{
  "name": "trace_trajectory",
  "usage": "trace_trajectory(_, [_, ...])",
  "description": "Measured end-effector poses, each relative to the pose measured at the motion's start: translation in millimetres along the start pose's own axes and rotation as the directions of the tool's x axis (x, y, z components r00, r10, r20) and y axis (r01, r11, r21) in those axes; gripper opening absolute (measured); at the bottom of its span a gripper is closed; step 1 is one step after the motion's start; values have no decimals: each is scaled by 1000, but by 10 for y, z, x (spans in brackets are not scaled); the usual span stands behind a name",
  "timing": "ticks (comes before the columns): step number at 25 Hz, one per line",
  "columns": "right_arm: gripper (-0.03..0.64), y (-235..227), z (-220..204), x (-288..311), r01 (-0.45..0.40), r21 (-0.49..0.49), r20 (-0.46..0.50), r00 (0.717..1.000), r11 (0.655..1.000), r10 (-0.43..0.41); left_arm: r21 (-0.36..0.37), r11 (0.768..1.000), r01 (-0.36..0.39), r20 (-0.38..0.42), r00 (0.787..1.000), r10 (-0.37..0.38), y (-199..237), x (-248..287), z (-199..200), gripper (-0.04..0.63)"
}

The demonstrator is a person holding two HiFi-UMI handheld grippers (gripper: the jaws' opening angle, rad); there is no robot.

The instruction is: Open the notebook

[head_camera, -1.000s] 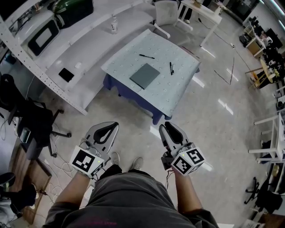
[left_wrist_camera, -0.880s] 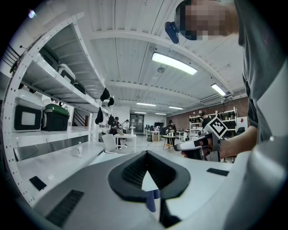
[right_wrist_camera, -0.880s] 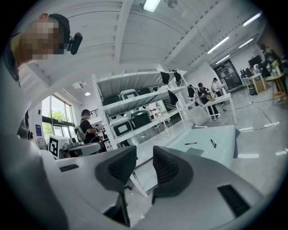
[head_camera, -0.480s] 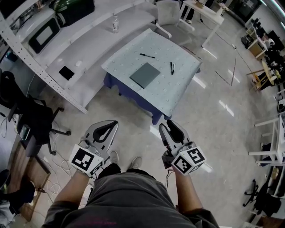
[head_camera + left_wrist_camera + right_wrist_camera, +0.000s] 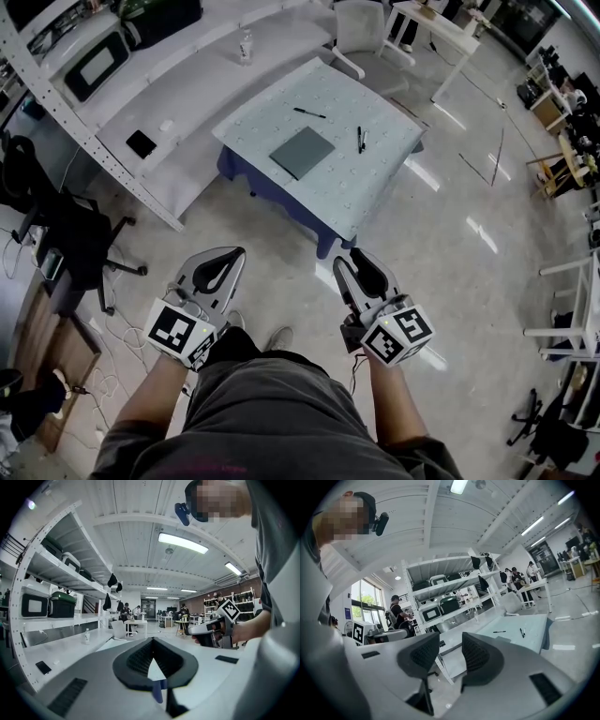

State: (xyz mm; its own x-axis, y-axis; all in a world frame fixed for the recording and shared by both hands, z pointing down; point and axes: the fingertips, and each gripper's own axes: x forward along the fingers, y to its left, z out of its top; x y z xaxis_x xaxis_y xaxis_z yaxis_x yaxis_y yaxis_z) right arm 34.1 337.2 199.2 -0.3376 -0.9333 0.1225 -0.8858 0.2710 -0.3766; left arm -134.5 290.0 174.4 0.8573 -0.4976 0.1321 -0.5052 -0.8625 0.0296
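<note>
A closed grey-green notebook [image 5: 302,153] lies flat near the middle of a low table [image 5: 375,183] covered with a pale cloth. Two black pens [image 5: 308,113] [image 5: 360,140] lie beyond it and to its right. Both grippers hang over the floor well short of the table, pointing toward it. The tips of my left gripper [image 5: 237,251] [image 5: 152,640] meet, and it holds nothing. My right gripper [image 5: 351,255] [image 5: 451,651] is opening, with a clear gap and nothing between its pads [image 5: 478,656]. The right gripper view shows the table [image 5: 534,620] and pens [image 5: 521,632] far ahead.
A long white shelving rack [image 5: 112,103] with cases and a bottle [image 5: 246,45] runs along the left of the table. A black office chair [image 5: 66,253] stands at the left. A white chair [image 5: 354,28] and a white desk [image 5: 427,23] stand behind the table. People stand far off.
Both grippers have edged forward toward the table. The right gripper's jaws have spread wider apart. The left gripper's jaws stay together.
</note>
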Motion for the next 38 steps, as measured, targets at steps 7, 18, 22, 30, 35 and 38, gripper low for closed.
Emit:
trace_trajectory(7, [130,-148,-12,-102,-8,17,8,1000,1000,8,9,1000,-6,-3,1000,6,-127,105,7,0])
trace_trajectory(18, [130,-394,-4,112,-11,19,2,1000,1000,11,-4,1000,-20,-7,1000,20,59,353,-73,2])
trace_trajectory(22, [131,-503,-18,312,-4,29,-16,1000,1000,5,-16,1000,-20,-13,1000,20,228,509,-134,0])
trace_trajectory(30, [130,-740,-59,934,9,45,-51,999,999,-7,-45,999,-3,-37,999,1,777,908,-275,0])
trace_trajectory(35, [130,-894,-91,1374,19,56,-78,997,998,-15,-65,998,14,-57,998,-17,1161,1185,-374,2])
trace_trajectory(38, [130,-985,-100,1619,30,62,-93,995,998,-24,-76,997,25,-70,997,-30,1397,1332,-415,1])
